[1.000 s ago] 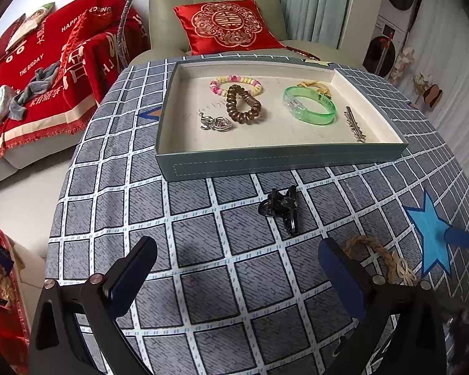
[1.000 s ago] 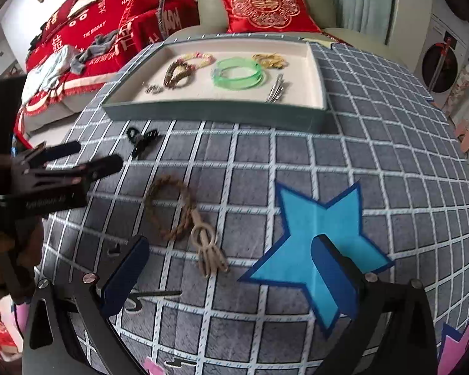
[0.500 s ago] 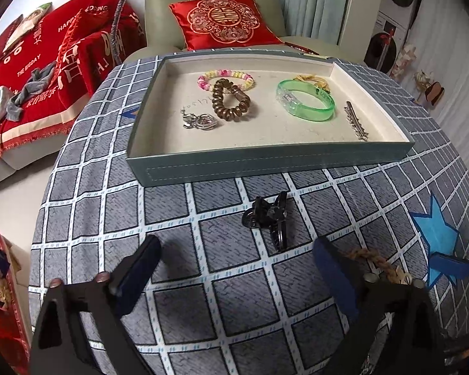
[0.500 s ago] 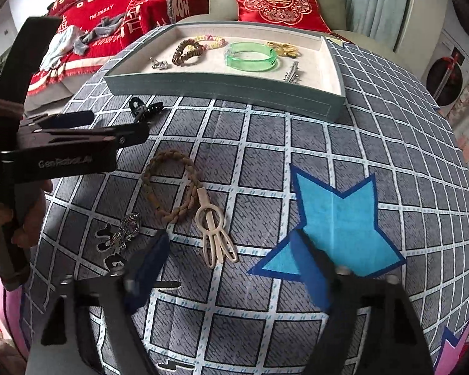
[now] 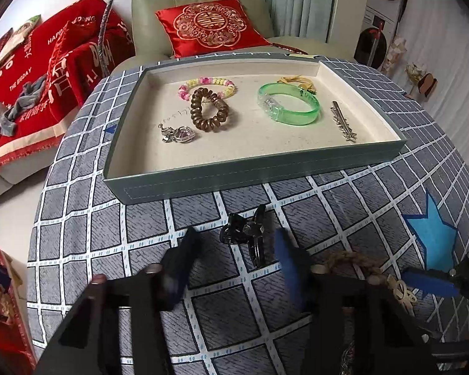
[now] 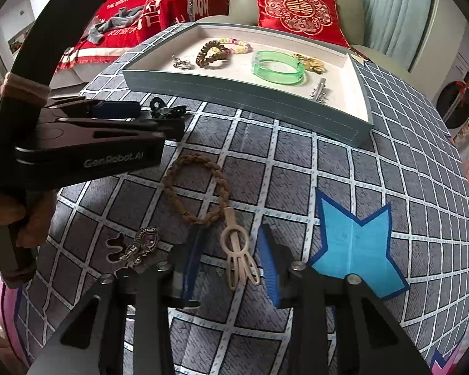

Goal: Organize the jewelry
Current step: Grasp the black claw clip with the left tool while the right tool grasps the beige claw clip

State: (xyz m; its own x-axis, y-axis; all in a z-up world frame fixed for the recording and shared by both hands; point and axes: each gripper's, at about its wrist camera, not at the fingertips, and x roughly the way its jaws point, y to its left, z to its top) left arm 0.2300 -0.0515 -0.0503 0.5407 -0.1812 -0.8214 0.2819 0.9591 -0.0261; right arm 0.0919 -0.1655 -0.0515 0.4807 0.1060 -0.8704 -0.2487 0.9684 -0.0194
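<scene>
- The left gripper (image 5: 237, 250) was low over the desk (image 5: 344, 206), its fingers (image 5: 184, 256) spread to either side of a black claw clip (image 5: 247, 234); no contact was visible.
- The clip lay on the desk just in front of the tray (image 5: 222, 178).
- The right gripper (image 6: 231, 256) had its fingers (image 6: 270, 262) spread about a beige clip (image 6: 239, 256), not closed on it.
- The beige clip lay joined to a braided cord loop (image 6: 197, 187) on the desk.
- A silver pendant (image 6: 140, 243) lay just left of the right gripper.
- The tray held a beaded bracelet (image 5: 206, 86), a coil tie (image 5: 209, 109), a heart charm (image 5: 179, 132), a green bangle (image 5: 287, 106) and a hairpin (image 5: 342, 122).
</scene>
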